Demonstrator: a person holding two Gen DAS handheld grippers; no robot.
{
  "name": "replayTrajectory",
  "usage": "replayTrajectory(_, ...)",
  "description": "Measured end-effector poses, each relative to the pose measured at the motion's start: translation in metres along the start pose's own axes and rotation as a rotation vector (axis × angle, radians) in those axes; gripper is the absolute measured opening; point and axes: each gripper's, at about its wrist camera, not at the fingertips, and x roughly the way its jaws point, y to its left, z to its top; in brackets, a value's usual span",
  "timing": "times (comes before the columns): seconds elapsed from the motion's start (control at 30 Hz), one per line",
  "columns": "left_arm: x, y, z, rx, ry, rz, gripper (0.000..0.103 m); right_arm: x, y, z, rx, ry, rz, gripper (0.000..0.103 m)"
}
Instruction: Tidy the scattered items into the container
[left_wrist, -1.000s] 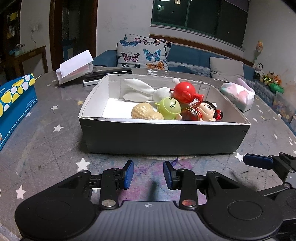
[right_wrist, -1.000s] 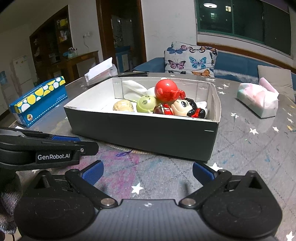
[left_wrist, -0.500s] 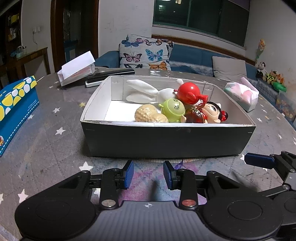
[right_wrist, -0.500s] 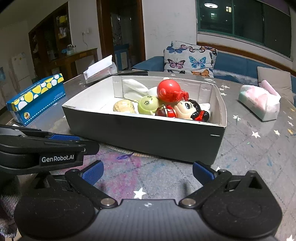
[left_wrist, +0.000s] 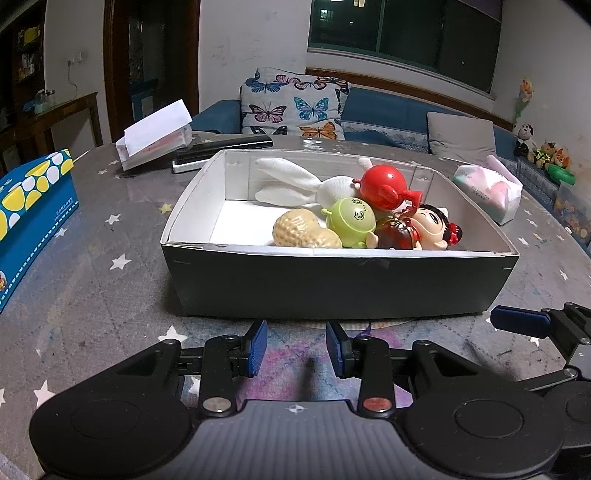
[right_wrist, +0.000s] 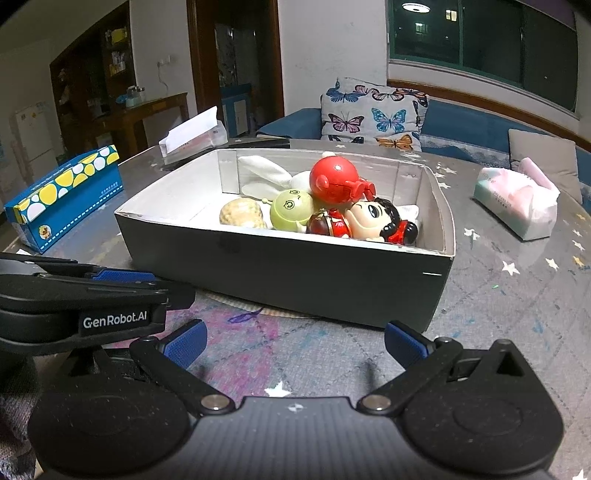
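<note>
Toys all sit inside the grey cardboard box (left_wrist: 340, 291) in the middle of the star-print table (left_wrist: 92, 295). Left to right on the table: blue-yellow spotted carton (left_wrist: 29, 214) at the left edge, white paper-topped box (left_wrist: 155, 136) and a dark flat remote-like item (left_wrist: 221, 147) near the far edge behind the box, pink-green tissue pack (left_wrist: 487, 188) toward the right edge. Inside the box, left part of the floor is bare white; contents bunch toward its right half: white cloth bunny (left_wrist: 295, 181) against the far wall, tan peanut toy (left_wrist: 303, 232) by the near wall, green round figure (left_wrist: 351, 221) touching it, red ball toy (left_wrist: 384, 184) on top of the pile, black-haired doll (left_wrist: 424, 229) lying on its side furthest right. Left gripper (left_wrist: 295, 347) hovers just short of the box's near wall, blue pads (left_wrist: 258, 347) narrowly parted, nothing between them. Right gripper (right_wrist: 295, 343) sits beside it off the box's near right corner, fingers spread wide, empty. Left unit's side visible at the left of the right wrist view.
</note>
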Motion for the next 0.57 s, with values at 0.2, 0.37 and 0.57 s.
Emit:
replayTrajectory(0.2, 0.0016, 0.0003, 0.0001, -0.006, -0.001, 0.001, 0.037, 0.0012, 0.0016, 0.0014, -0.003, 0.0, 0.0, 0.103)
replayTrajectory(0.37, 0.0016, 0.0001, 0.0005, -0.01, -0.001, -0.005, 0.037, 0.0013, 0.0019, 0.0016, -0.002, 0.0, -0.001, 0.103)
replayTrajectory(0.57, 0.0008, -0.0006, 0.002, -0.014, -0.014, -0.009, 0.036, 0.0013, 0.0042, 0.0037, -0.005, -0.006, -0.002, 0.103)
